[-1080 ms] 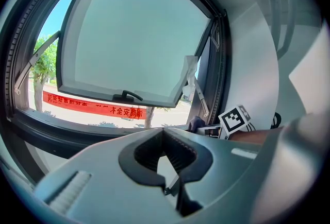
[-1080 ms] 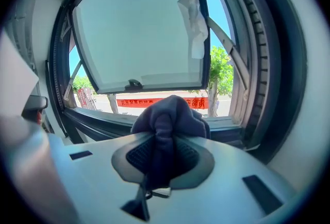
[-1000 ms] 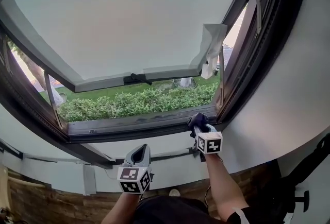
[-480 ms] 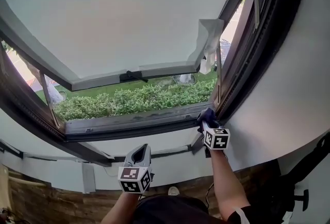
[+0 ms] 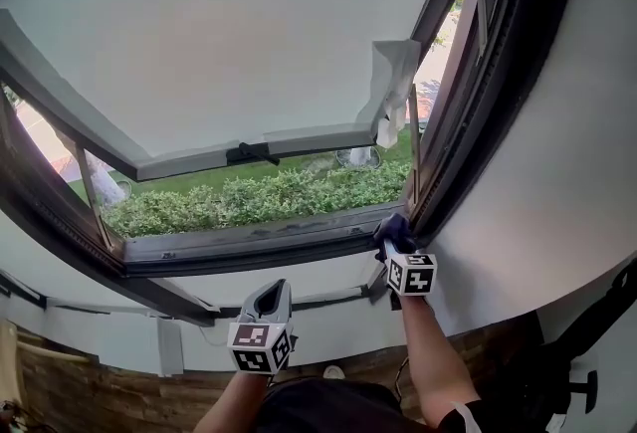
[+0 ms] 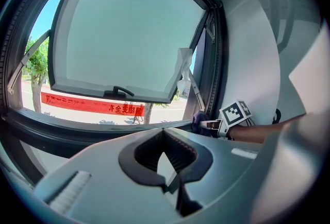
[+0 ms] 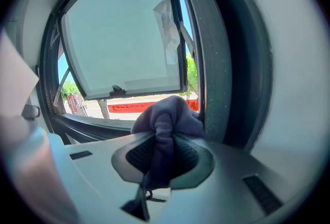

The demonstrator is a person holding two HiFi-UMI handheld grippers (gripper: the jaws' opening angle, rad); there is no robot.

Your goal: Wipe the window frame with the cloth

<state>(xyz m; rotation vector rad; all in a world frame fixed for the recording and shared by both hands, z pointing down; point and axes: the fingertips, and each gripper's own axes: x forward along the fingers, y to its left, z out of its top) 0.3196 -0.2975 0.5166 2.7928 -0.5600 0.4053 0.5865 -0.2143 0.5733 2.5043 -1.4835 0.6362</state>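
The dark window frame [image 5: 259,247] runs along the sill and up the right side [image 5: 468,103]. My right gripper [image 5: 396,240] is shut on a bunched dark purple cloth [image 5: 394,225], pressed into the frame's lower right corner. In the right gripper view the cloth [image 7: 167,115] bulges from the right gripper [image 7: 160,156] beside the frame's upright [image 7: 216,89]. My left gripper [image 5: 269,294] hangs below the sill, shut and holding nothing. In the left gripper view the left gripper [image 6: 165,158] faces the window, with the cloth [image 6: 198,117] at the corner.
The sash pane [image 5: 219,33] is swung outward, its handle [image 5: 249,152] on the lower rail. A white plastic flap [image 5: 393,88] hangs from the sash's right corner. A green hedge [image 5: 249,197] lies outside. White wall [image 5: 557,172] stands right of the frame.
My right gripper slid the cloth to the right along the bottom rail into the lower right corner, then stayed about there. The left gripper has not moved.
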